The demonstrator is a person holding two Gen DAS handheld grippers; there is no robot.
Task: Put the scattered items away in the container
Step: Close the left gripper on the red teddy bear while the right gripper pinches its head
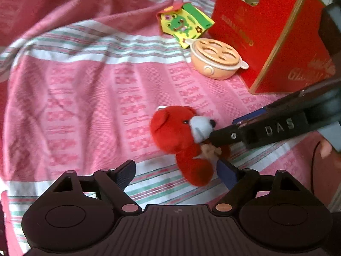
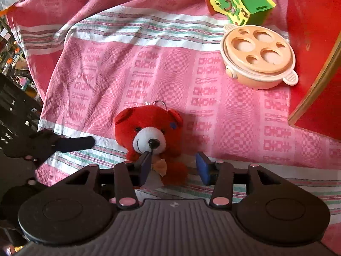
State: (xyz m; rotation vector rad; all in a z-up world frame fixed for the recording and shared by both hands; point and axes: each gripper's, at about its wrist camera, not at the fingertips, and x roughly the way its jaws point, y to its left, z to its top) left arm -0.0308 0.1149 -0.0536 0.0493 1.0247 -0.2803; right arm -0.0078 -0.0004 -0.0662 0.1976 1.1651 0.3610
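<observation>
Teddy bear point(image 2: 149, 136) lies face-up, head toward red box point(image 2: 313, 53); right gripper point(image 2: 173, 166) jaws half-open astride torso, left gripper point(image 1: 177, 175) jaws wide, empty.

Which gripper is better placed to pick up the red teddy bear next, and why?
Right: the right gripper already straddles the red teddy bear, while the left gripper sits open beside it.

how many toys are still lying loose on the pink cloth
3: red teddy bear between the right gripper's fingers, peach toy pot beside the red box, frog block behind it. Others may be hidden.
</observation>
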